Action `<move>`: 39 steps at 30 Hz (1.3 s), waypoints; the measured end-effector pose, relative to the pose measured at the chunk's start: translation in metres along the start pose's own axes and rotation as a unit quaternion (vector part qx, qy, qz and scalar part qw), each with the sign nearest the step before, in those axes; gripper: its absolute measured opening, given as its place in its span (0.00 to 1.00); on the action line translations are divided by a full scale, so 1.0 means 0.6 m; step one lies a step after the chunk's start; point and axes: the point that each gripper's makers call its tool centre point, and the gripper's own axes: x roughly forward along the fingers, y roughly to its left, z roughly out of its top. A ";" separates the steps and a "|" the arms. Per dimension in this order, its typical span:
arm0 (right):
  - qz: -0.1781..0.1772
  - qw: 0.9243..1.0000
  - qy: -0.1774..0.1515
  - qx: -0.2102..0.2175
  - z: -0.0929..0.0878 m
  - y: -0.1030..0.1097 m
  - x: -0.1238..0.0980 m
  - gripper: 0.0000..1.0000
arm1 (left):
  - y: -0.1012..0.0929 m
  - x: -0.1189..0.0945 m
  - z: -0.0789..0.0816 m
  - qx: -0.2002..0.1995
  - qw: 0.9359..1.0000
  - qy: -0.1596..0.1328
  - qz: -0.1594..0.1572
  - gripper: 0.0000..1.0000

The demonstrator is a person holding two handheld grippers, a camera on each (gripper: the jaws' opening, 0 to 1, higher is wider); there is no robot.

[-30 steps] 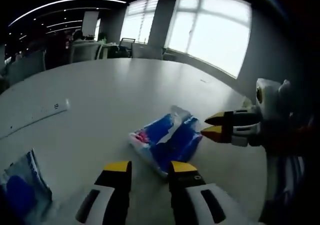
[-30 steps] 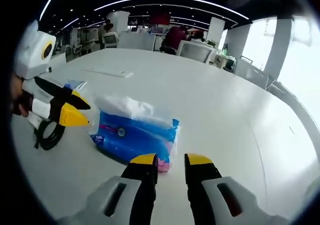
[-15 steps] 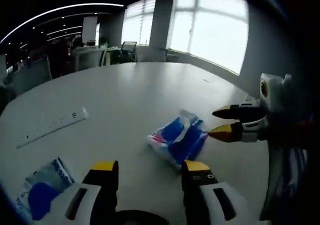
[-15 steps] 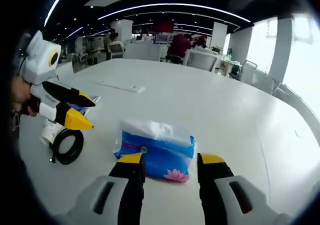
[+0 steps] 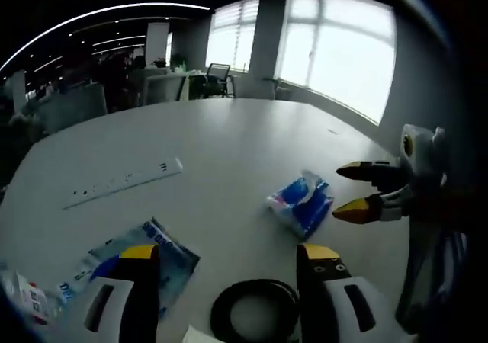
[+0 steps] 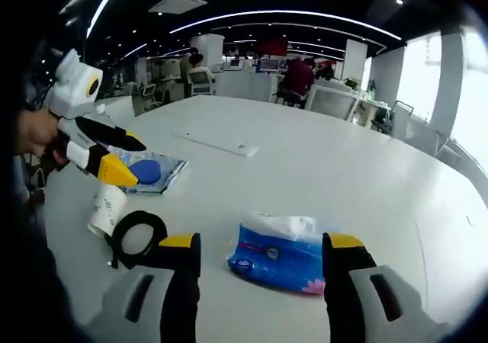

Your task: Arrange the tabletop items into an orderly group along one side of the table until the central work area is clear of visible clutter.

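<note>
both tools wide and empty, left tool [image 5: 226,256], right tool [image 6: 261,248], tissue pack [image 6: 280,245] at 12 o'clock between right jaws, cable coil [image 6: 137,238] at 9, white desk [image 6: 320,160]

Far table [image 6: 320,152] open — tissue pack [image 6: 278,245], cable coil [image 6: 137,235] obstruct near edge.

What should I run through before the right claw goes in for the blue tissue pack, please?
1. Right claw open wide enough for the pack: ok, both jaws stand well apart.
2. Blue tissue pack free of other items: ok, it lies alone on the table, apart from the black cable coil.
3. Left claw out of the way: ok, it hangs off to the side, over the flat blue packet.
4. Left claw empty: ok, its jaws are open with nothing between them.
5. Pack centred between the right jaws: ok, roughly.
6. Room at the table edge for the group: cannot tell.
</note>
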 end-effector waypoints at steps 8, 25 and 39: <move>0.033 0.999 -0.001 0.005 0.026 0.055 0.007 0.72 | 0.038 -0.054 -0.015 -0.030 0.999 -0.007 0.021 0.79; 0.081 0.997 0.014 -0.013 0.061 0.142 0.034 0.72 | 0.105 -0.146 -0.073 -0.060 0.997 -0.016 0.053 0.77; 0.109 0.993 0.022 -0.030 0.078 0.187 0.066 0.70 | 0.141 -0.162 -0.124 -0.095 0.993 0.000 0.076 0.74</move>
